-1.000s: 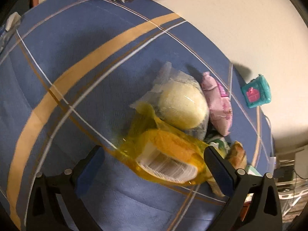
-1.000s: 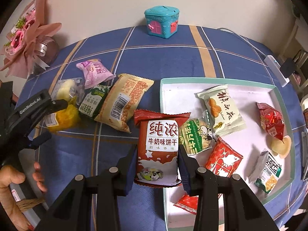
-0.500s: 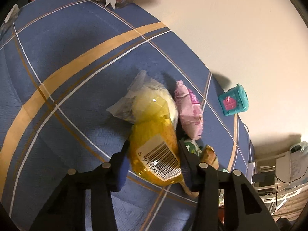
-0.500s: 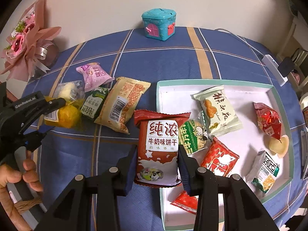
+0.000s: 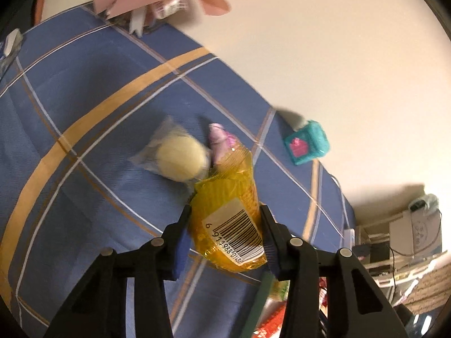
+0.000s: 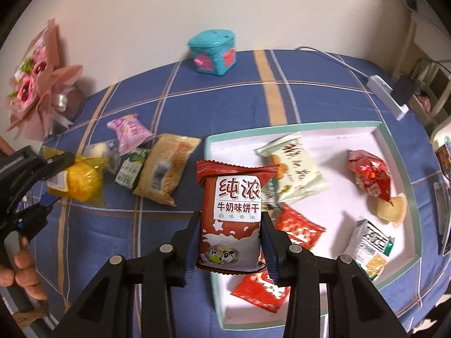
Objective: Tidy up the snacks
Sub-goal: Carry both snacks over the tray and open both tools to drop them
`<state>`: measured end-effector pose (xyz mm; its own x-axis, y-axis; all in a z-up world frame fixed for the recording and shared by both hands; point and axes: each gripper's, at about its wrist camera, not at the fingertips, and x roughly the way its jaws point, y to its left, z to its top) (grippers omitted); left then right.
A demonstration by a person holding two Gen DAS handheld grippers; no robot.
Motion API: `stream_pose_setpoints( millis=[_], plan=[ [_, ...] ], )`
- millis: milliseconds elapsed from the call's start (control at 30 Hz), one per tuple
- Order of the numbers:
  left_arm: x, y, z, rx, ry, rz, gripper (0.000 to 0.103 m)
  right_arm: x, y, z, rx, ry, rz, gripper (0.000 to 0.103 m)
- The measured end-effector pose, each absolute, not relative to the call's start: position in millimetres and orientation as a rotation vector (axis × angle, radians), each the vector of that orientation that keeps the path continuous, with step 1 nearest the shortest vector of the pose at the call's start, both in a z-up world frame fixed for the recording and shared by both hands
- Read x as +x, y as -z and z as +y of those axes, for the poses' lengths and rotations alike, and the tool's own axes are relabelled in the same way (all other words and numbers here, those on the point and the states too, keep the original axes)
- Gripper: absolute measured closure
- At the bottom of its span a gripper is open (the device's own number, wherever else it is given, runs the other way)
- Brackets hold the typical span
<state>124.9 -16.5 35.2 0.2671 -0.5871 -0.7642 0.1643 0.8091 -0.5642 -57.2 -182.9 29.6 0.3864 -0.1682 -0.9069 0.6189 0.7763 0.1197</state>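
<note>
My left gripper is shut on a yellow see-through packet with a barcode label, and holds it above the blue checked cloth. The right wrist view shows the same left gripper and yellow packet at the left edge. My right gripper is shut on a red-brown biscuit packet, upright over the left rim of the white tray. Several snack packets lie in the tray. A pale round cake in clear wrap and a pink packet rest on the cloth behind the yellow one.
A green packet and a tan packet lie left of the tray. A teal toy box stands at the table's far edge by the wall. A pink bouquet sits far left, a power strip far right. A hand grips the left tool.
The left jaws went from wide open around the yellow packet to shut on it, then lifted it off the cloth. The right gripper drifted slightly with its biscuit packet.
</note>
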Motion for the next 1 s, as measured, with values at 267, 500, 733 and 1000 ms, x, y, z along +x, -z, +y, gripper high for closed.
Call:
stream_pose_setpoints(
  millis=[267, 500, 733, 1000],
  plan=[
    [81, -71, -78, -0.311, 0.722, 1.178, 0.056, -103, -36, -240, 0.569, 0.709, 1.027, 0.061],
    [29, -85, -143, -0.160, 0.912, 1.183, 0.056, -153, -50, -288, 0.643, 0.837, 0.956, 0.061],
    [-8, -71, -185, -0.038, 0.997, 1.234, 0.056, -181, -50, -310, 0.675, 0.899, 0.937, 0.061],
    [-26, -51, -207, 0.065, 1.004, 1.278, 0.056, -174, -37, -311, 0.700, 0.857, 0.966, 0.061]
  ],
)
